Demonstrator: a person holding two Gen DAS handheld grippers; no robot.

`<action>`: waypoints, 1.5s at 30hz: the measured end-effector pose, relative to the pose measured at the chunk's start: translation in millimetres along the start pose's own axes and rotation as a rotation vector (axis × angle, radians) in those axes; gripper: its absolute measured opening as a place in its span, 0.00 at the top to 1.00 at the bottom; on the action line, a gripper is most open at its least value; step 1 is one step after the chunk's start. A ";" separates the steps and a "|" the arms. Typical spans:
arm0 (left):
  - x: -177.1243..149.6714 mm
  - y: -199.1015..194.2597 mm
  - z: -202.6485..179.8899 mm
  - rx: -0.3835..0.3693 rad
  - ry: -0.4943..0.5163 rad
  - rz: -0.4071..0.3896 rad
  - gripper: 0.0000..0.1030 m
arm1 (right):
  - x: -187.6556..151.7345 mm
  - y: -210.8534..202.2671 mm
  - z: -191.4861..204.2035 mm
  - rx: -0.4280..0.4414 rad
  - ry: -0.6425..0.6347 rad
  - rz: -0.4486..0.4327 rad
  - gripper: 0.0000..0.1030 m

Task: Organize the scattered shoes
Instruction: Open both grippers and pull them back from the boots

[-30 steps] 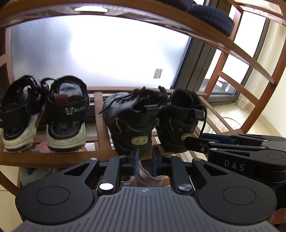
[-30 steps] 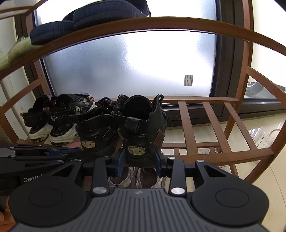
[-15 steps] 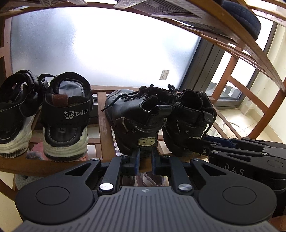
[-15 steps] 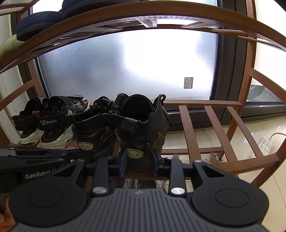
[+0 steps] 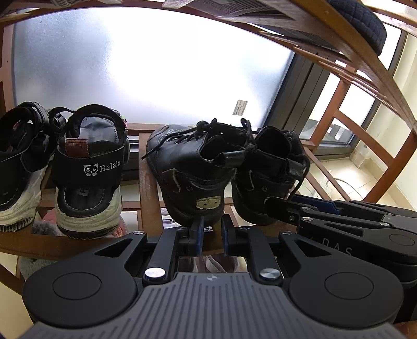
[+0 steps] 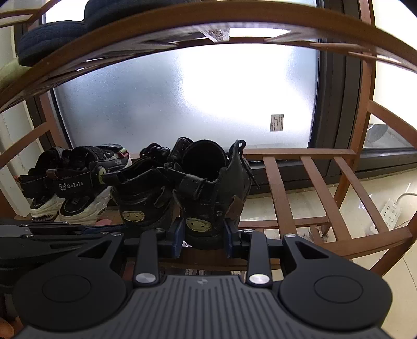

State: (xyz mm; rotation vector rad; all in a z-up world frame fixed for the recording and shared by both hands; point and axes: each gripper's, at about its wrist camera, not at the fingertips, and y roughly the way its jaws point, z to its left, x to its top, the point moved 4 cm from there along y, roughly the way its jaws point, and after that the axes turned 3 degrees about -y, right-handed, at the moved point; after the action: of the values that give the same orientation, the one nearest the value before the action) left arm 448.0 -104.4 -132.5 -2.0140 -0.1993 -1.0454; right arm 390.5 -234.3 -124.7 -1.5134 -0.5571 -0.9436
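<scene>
Blue-padded fingers [image 6: 176,241] of the right gripper [image 6: 202,241] stand apart on either side of the heel of the right boot [image 6: 208,198], close to its sides; whether they press it is unclear. Those of the left gripper [image 5: 211,233] are nearer together, just under and behind the heel of the left boot [image 5: 192,177], with a narrow gap and nothing clearly clamped. Both black boots stand upright, heels toward the cameras, side by side and touching on a slatted wooden shelf [image 6: 278,198], beside a pair of black-and-white sandals [image 5: 88,172] marked "Balala" on the heel strap. The pair already sits where tidy shoes would sit. This could be the moment of setting the boots down or of taking hold of them, so any move should be gentle: keep each boot level, heels lined up with the sandals, soles resting across two slats rather than over a gap. The shelf is open to the right of the boots. Above it, another tier holds a dark quilted slipper [image 5: 365,20]. Behind the rack is a frosted window [image 6: 195,99] with a small sticker, and pale floor tiles with a power strip [image 6: 391,210] lie to the right.
</scene>
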 end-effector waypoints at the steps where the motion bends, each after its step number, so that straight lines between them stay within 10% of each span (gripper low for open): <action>1: 0.1 -1.8 -1.1 0.000 0.003 0.000 0.82 | 0.6 -2.0 0.8 -0.001 -0.002 -0.001 0.65; 12: 5.3 -31.0 -10.9 0.008 0.024 -0.025 0.69 | 6.3 -28.8 2.6 -0.018 -0.006 -0.005 0.61; 35: -20.0 -42.7 -28.9 0.067 0.090 -0.015 0.16 | -36.4 -73.2 -37.5 -0.097 0.029 0.050 0.10; 45: -40.9 -40.4 -38.1 0.073 0.108 0.015 0.10 | -55.2 -83.3 -46.7 -0.101 0.040 0.067 0.01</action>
State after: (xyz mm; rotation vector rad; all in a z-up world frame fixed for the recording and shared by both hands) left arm 379.6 -97.8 -126.6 -1.8854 -0.1628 -1.1186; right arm 282.2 -255.3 -123.1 -1.5902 -0.4329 -0.9599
